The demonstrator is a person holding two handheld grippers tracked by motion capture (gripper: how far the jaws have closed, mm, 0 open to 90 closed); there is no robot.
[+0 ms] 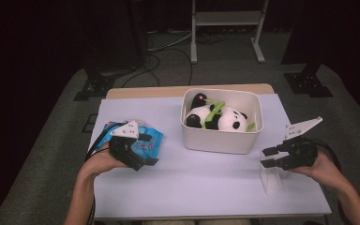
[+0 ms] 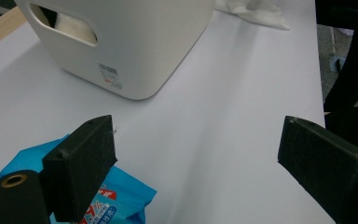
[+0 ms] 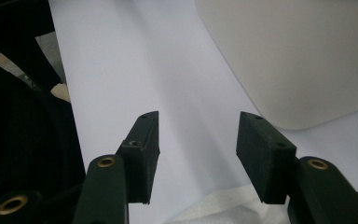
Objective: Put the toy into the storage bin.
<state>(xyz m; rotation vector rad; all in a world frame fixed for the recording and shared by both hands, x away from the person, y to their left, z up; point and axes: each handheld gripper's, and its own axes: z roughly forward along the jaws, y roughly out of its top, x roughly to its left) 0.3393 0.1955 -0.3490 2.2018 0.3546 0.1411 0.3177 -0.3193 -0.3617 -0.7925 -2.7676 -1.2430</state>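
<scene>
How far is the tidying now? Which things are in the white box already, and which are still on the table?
Done: the panda toy lies in the white box. In hand: nothing is gripped; the right gripper hovers open above the white tissue. Left: the tissue and the blue wipes pack beside the open left gripper remain on the table.

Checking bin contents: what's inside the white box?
In the white box lies a panda toy with green leaf pieces across it. The toy hides the box floor, so anything beneath it can't be seen.

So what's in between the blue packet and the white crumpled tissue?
In the high view, bare white table lies between the blue packet and the tissue. The white box sits farther back.
</scene>
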